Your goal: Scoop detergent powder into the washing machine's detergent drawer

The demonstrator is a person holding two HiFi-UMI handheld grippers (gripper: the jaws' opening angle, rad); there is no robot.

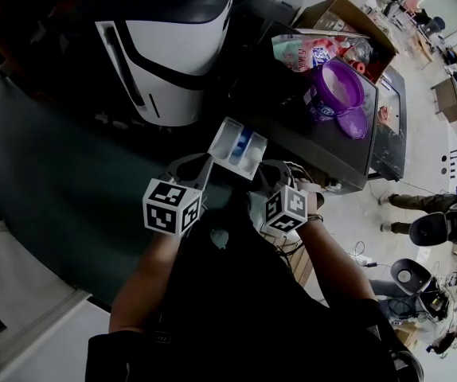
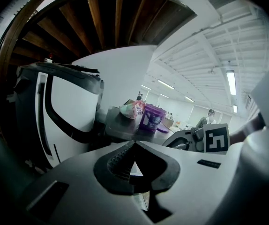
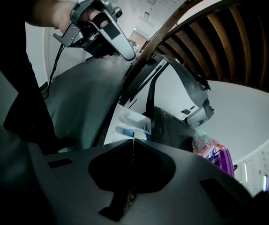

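Looming largest at the upper left of the head view, a white-and-black machine (image 1: 173,46) stands beside a dark unit (image 1: 292,130) whose flat top carries the supplies. At its far end sits an open cardboard box (image 1: 348,18). Nearer is a pink printed bag (image 1: 308,52), its lettering too blurred to read. In front of the bag is the open purple tub (image 1: 336,87), whose white label I cannot make out either. Its purple lid (image 1: 357,123) lies just beside it. The white detergent drawer (image 1: 238,148), with a blue insert, stands pulled out at the unit's near corner, just ahead of both tools and between their tips. The person's forearms come up from below, side by side, each hand gripping a handle and aiming it at the drawer. The left tool (image 1: 203,165) has its jaws pressed together with nothing between them, and its marker cube (image 1: 171,205) shows black-and-white squares. The right tool (image 1: 275,172) is likewise closed and empty, near the left one but not touching it.
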